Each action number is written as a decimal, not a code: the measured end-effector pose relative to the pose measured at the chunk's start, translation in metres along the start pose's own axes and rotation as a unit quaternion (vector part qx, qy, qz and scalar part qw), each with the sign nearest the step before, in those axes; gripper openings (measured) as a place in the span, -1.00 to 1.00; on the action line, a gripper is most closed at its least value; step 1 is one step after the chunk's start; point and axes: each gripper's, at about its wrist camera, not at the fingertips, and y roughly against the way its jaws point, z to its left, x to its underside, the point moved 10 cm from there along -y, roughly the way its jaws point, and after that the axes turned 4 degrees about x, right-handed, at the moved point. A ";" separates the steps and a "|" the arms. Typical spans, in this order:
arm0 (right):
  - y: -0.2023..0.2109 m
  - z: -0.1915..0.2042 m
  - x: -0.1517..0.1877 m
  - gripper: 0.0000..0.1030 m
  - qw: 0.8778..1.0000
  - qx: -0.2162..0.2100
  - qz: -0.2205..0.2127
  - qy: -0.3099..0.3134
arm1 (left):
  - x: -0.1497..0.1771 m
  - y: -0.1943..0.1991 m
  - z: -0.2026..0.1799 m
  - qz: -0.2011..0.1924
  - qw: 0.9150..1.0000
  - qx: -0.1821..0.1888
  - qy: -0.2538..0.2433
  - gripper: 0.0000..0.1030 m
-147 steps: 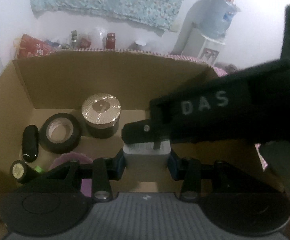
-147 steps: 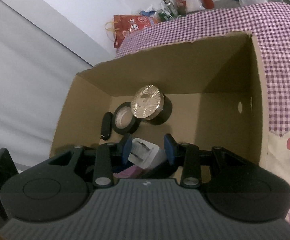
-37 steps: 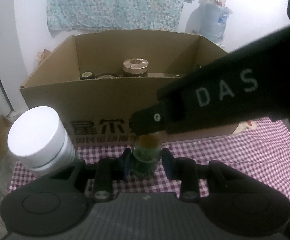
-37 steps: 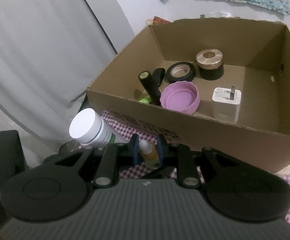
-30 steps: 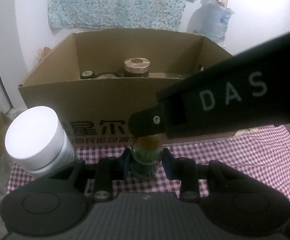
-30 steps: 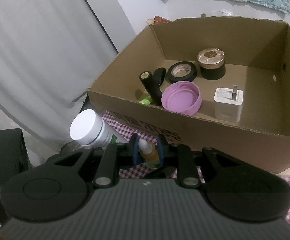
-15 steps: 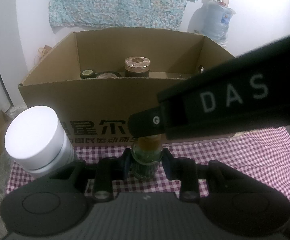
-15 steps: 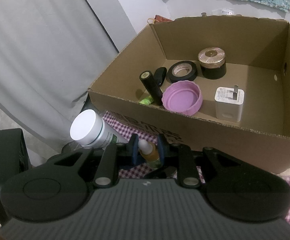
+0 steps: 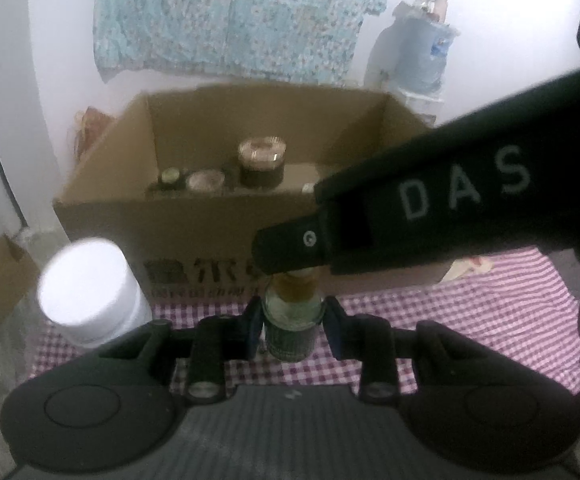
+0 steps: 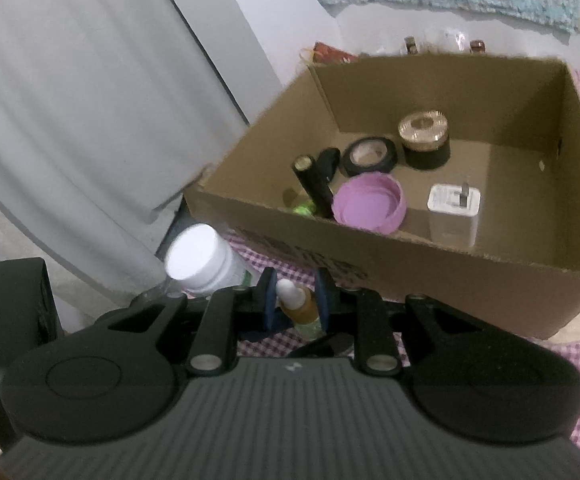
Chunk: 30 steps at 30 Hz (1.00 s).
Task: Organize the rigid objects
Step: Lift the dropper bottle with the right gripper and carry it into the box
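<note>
- white-capped bottle is standing far left on the purple checked cloth, just in front of the box's left corner; green label is showing in the right wrist view.
- left gripper is pinching the lower body of a small dropper bottle, blue pads are pressing on both sides; bottle is sitting upright over the cloth, amber liquid near the top.
- right gripper is pinching the same dropper bottle higher up, at the amber neck below the white tip; its black finger marked DAS is crossing the left wrist view from the right, covering the bottle's top.
- cardboard box is sitting open on the cloth behind both grippers, printed characters on its front wall.
- inside the box, from left: black tube is leaning with a green thing at its foot, small black oblong thing behind it, black tape roll is lying flat, purple lid is lying open side up near the front wall, dark jar with gold lid is standing towards the back, white plug adapter is standing at the right with prongs up.
- grey curtain is hanging at the left, blue floral fabric is hanging on the wall behind the box.
</note>
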 end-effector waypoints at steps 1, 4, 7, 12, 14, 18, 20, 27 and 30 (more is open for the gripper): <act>0.008 0.003 -0.004 -0.63 1.000 -0.003 -0.007 0.001 | -0.003 0.006 -0.001 -0.005 1.000 0.000 -0.004 -0.36; 0.029 0.011 -0.017 -0.63 1.000 -0.011 -0.027 0.008 | -0.021 0.025 -0.005 -0.021 1.000 0.019 -0.001 -0.36; 0.049 0.017 -0.036 -0.63 0.999 -0.016 -0.049 0.016 | -0.044 0.039 -0.009 -0.038 0.999 0.028 -0.008 -0.35; 0.075 0.019 -0.077 -0.63 0.996 -0.011 -0.078 0.035 | -0.087 0.046 -0.019 -0.052 0.998 0.042 -0.014 -0.36; 0.081 0.012 -0.096 -0.63 0.995 -0.007 -0.093 0.042 | -0.106 0.040 -0.024 -0.047 0.998 0.049 -0.013 -0.36; 0.082 -0.014 -0.130 -0.63 0.995 0.006 -0.093 0.033 | -0.138 0.009 -0.029 -0.029 0.998 0.058 -0.010 -0.35; 0.076 -0.032 -0.143 -0.63 0.996 0.008 -0.088 0.022 | -0.149 -0.013 -0.030 -0.017 0.998 0.055 -0.011 -0.35; 0.024 -0.105 -0.162 -0.63 0.998 0.025 -0.051 -0.020 | -0.159 -0.100 -0.035 0.060 0.996 0.059 0.011 -0.35; -0.004 -0.132 -0.158 -0.63 0.998 0.026 -0.028 -0.044 | -0.151 -0.131 -0.033 0.090 0.994 0.053 0.018 -0.35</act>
